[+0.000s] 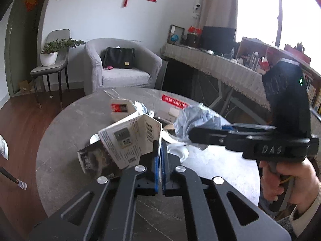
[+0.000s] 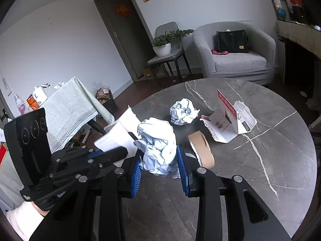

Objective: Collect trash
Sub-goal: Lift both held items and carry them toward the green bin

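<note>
My left gripper [image 1: 159, 146] is shut on the edge of a white printed packaging card [image 1: 130, 140], which it holds above the round grey marble table [image 1: 66, 132]. In the right wrist view that card [image 2: 118, 134] sticks out of the left gripper [image 2: 125, 150] at the left. My right gripper [image 2: 159, 150] is shut on a crumpled pale blue paper wad [image 2: 158, 134], and the left wrist view shows the same wad [image 1: 196, 122] in the right gripper [image 1: 191, 136]. On the table lie another crumpled paper ball [image 2: 183, 111], an opened red and white carton [image 2: 226, 120] and a brown tape roll [image 2: 200, 150].
A dark printed wrapper [image 1: 94, 158] lies under the card. Behind the table stand a grey armchair [image 2: 232, 60] with a black bag, and a chair with a potted plant [image 2: 162, 46]. A cloth-covered side table [image 2: 68, 108] is at the left, and a cluttered desk [image 1: 220, 66] at the right.
</note>
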The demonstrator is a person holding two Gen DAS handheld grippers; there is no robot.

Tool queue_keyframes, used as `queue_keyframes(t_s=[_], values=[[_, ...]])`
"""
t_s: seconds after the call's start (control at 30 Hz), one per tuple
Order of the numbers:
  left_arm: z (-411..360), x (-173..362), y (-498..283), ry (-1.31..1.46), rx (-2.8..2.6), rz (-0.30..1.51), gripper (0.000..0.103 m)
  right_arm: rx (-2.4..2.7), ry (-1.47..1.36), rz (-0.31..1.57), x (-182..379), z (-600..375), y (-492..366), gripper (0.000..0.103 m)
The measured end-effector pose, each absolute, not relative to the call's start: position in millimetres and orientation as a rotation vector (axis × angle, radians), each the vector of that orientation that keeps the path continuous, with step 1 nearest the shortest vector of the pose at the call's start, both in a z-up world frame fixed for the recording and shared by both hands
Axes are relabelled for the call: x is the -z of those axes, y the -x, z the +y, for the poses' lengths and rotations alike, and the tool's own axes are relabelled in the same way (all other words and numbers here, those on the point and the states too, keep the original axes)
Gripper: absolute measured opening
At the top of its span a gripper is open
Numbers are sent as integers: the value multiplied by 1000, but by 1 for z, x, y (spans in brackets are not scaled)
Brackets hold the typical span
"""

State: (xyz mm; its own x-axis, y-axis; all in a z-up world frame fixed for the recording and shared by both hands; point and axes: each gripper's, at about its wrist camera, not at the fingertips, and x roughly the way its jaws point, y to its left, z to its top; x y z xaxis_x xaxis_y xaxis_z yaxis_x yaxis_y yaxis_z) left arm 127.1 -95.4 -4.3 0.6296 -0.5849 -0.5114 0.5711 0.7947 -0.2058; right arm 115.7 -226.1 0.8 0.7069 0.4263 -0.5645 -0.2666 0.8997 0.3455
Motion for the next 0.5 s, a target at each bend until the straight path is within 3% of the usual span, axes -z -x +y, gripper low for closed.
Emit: queue_keyframes(t_s=[0.5], values=[[-59,-28,-107,42,597,534,3,-409,-230,666,-13,-197,-116,33]])
